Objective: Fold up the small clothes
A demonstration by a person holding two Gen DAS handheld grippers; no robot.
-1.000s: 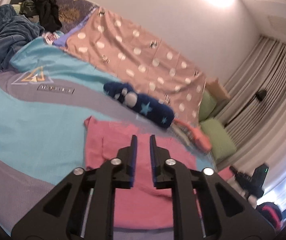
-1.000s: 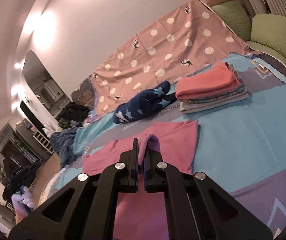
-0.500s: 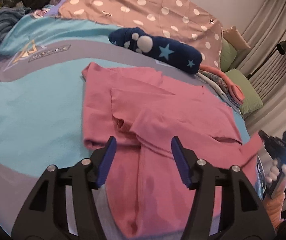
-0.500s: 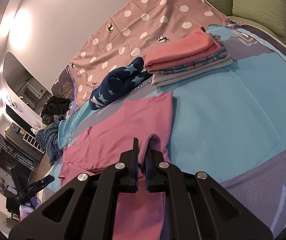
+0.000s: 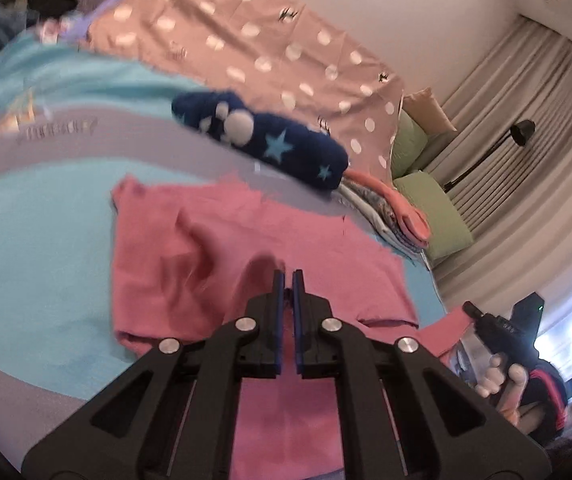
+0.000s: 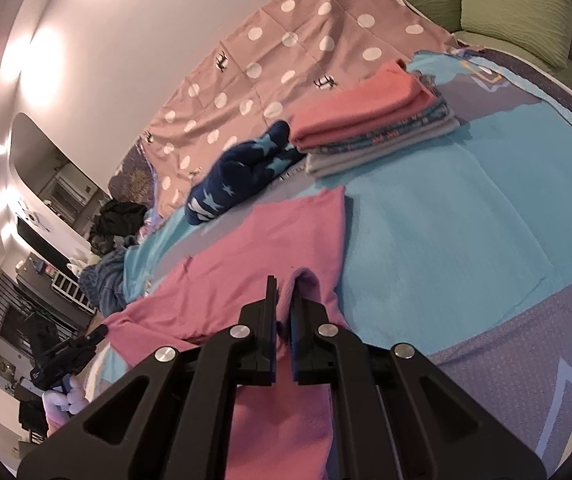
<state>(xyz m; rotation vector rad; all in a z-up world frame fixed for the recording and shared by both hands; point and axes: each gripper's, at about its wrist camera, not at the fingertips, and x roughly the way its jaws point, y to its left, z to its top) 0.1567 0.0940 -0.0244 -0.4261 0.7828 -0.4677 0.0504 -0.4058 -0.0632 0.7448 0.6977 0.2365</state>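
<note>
both tools pinch the pink garment (image 5: 213,248) on the bed (image 5: 37,240)

my left tool (image 5: 287,276) and right tool (image 6: 283,292) each clamp a raised fold of it; next i'd judge both should carry the near edge over evenly.

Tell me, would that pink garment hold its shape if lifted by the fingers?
Probably not. The pink garment looks thin and floppy: it puckers into a ridge where the right gripper pinches it. It likely sags and drapes when raised. It seems light, lying in soft wrinkles on the bedspread.
</note>
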